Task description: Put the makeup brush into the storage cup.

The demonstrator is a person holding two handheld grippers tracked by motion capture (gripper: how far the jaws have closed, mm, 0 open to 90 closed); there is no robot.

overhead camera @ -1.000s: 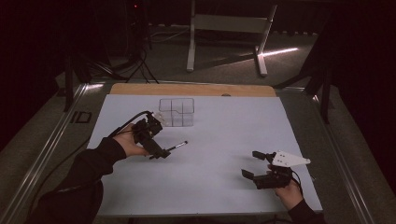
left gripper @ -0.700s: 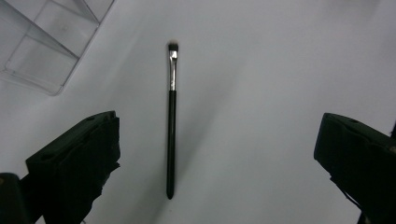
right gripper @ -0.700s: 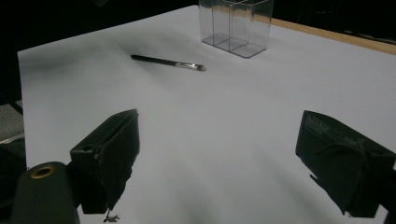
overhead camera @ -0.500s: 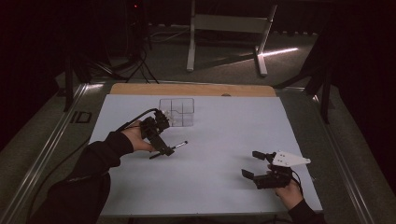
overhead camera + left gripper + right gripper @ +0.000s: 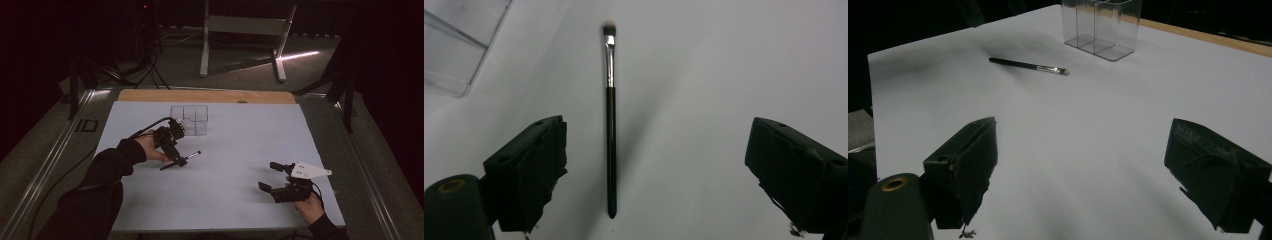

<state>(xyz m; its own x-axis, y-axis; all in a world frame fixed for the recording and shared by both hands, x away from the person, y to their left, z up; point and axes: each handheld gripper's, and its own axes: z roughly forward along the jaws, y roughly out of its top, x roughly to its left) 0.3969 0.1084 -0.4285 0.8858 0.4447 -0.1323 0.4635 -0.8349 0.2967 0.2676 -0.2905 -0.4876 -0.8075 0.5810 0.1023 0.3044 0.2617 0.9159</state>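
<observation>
Left gripper view is showing the makeup brush (image 5: 610, 130) lying flat on the white sheet (image 5: 704, 60), running up the middle of the frame between the two black jaws, bristle end toward the top. The jaws are standing wide on either side of it and have just been closing a little, yet neither pad is touching the handle, so nothing is being held so far. A corner of the clear divided organizer (image 5: 459, 45) is sitting in the upper left of that frame, just beyond the brush tip.

High view is placing the left gripper (image 5: 172, 145) left of centre, hanging over the brush (image 5: 181, 160), with the organizer (image 5: 190, 120) just above it in the frame and looking empty. The right gripper (image 5: 280, 182) is waiting at the lower right, well apart, its jaws spread wide around bare sheet. Right gripper view is showing the brush (image 5: 1028, 65) and the organizer (image 5: 1100, 27) far off at the top.

Judging by this, the work is only beginning: the grasp, the lift and a likely drop into a compartment are all remaining.
</observation>
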